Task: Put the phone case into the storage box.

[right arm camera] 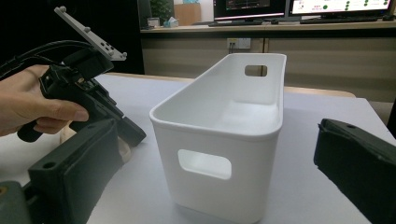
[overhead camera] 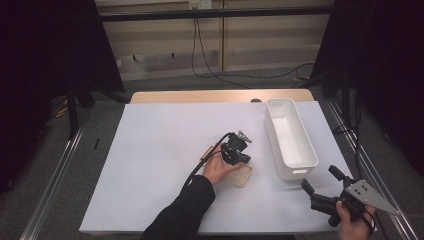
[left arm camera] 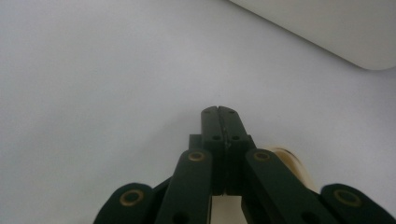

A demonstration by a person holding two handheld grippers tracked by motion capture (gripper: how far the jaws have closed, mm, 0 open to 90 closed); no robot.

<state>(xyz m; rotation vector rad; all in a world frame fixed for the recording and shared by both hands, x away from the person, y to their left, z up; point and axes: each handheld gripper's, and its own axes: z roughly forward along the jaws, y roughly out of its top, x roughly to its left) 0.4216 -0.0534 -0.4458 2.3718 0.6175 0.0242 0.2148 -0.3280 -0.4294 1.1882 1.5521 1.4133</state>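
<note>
A bin point(overhead camera: 291, 137) stands on the right part of the sheet point(overhead camera: 160, 150) that covers the table point(overhead camera: 220, 96). Left of the bin, a small wooden board point(overhead camera: 239, 175) lies under the left gripper point(overhead camera: 235, 152). The right gripper point(overhead camera: 320, 187) hovers at the near right corner, before the bin.

From above we look down the table; both gripper views sit low, sharing the white bin point(overhead camera: 290, 137) nearby

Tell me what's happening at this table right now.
A person holds a gripper in each hand. The left gripper, fingers shut, is down over a light wooden block on the white mat, beside an empty white bin. The right gripper waits open near the bin's closer end.
</note>
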